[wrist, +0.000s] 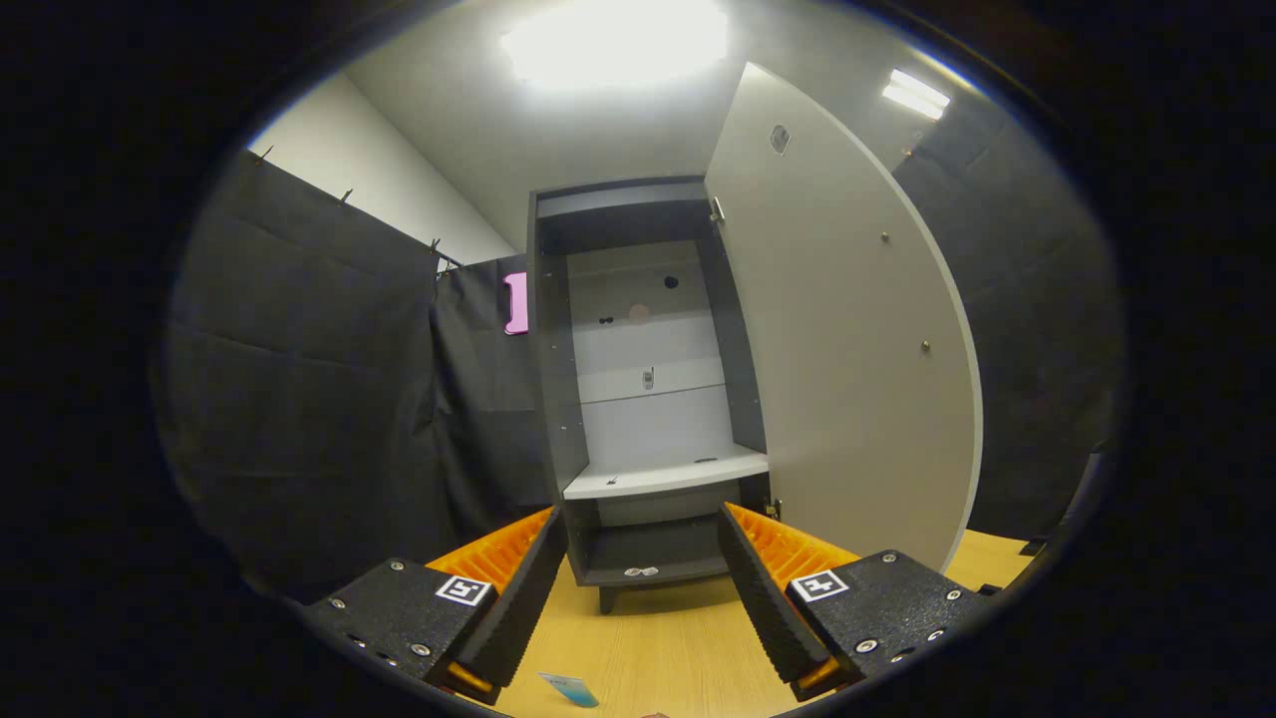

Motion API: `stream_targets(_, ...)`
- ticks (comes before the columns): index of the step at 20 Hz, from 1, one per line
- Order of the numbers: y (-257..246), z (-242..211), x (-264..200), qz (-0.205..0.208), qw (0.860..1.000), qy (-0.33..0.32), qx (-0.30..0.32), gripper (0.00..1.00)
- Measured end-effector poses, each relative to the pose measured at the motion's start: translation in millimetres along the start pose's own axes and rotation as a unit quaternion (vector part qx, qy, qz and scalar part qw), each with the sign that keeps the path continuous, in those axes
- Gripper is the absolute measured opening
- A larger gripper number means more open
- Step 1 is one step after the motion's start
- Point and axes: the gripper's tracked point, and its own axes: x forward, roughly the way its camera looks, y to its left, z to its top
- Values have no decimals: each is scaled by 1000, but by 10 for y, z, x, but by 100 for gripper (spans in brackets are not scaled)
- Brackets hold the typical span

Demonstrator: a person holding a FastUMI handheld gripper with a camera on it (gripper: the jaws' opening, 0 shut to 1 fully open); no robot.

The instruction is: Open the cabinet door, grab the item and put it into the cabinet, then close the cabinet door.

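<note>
- Nearest the lens, a small blue-and-white card lies flat on the tabletop, between the fingers and near their base; this looks to be the item, still outside the cabinet.
- Cabinet door, pale grey, stands swung wide open to the right of the carcass.
- Cabinet, dark grey, stands upright just beyond the fingertips, its white shelf bare but for a small dark mark; the low compartment beneath holds a small clear object, too tiny to tell.
- Tongs are spread wide apart, gripping nothing, fingers framing the cabinet's base.
</note>
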Motion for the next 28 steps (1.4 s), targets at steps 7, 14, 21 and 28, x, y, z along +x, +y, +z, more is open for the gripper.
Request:
stream_targets(7,299,-834,180,9,998,65,15,94)
stream_targets(14,585,-1591,266,22,992,126,1,94)
stream_targets(21,780,-2208,282,39,983,181,-20,95)
stream_targets(28,886,-2764,229,40,967,252,-16,94)
